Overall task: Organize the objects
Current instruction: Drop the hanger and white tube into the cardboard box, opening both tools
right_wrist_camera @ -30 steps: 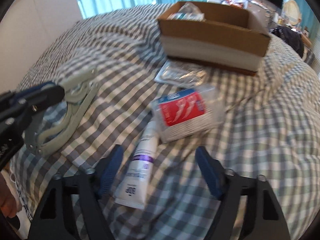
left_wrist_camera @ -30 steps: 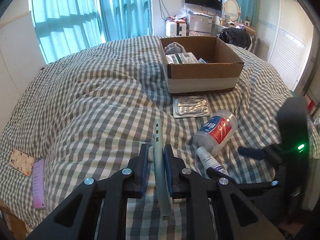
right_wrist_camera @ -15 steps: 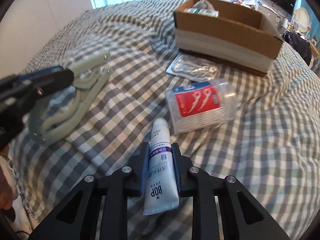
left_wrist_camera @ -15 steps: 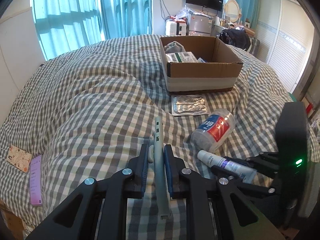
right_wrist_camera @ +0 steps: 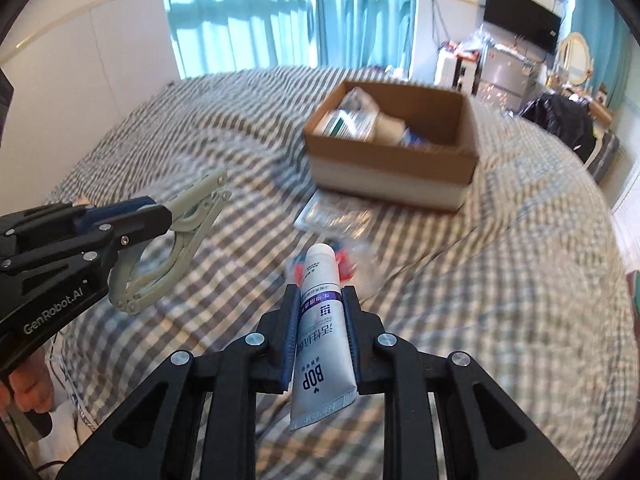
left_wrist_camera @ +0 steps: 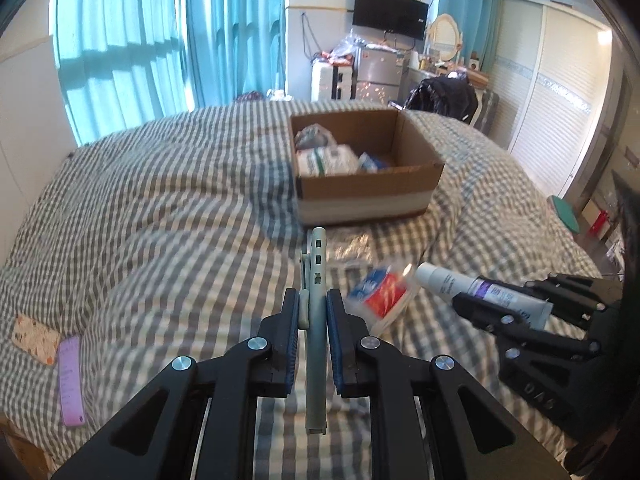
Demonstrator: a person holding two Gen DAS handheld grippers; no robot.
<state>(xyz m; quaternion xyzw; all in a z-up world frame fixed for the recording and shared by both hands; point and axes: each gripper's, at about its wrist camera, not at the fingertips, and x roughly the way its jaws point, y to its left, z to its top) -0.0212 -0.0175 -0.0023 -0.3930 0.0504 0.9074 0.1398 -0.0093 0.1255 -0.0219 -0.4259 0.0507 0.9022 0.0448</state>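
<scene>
My left gripper [left_wrist_camera: 313,308] is shut on a pale green plastic clamp tool [left_wrist_camera: 316,280], held edge-on above the bed; it also shows in the right wrist view [right_wrist_camera: 176,240]. My right gripper [right_wrist_camera: 320,300] is shut on a white BOP tube [right_wrist_camera: 322,320] with a purple band, lifted off the bed; the tube also shows in the left wrist view [left_wrist_camera: 472,284]. An open cardboard box [left_wrist_camera: 368,188] holding several packets sits ahead on the bed, also in the right wrist view [right_wrist_camera: 392,160].
A clear tub with a red and blue label [left_wrist_camera: 384,288] and a silver foil blister pack [right_wrist_camera: 332,216] lie on the checked duvet before the box. A pink phone [left_wrist_camera: 70,380] and a patterned case [left_wrist_camera: 34,338] lie at the left edge.
My right gripper closed on the tube and lifted it off the bed. Both grippers have risen and moved toward the box; the left still holds the clamp tool.
</scene>
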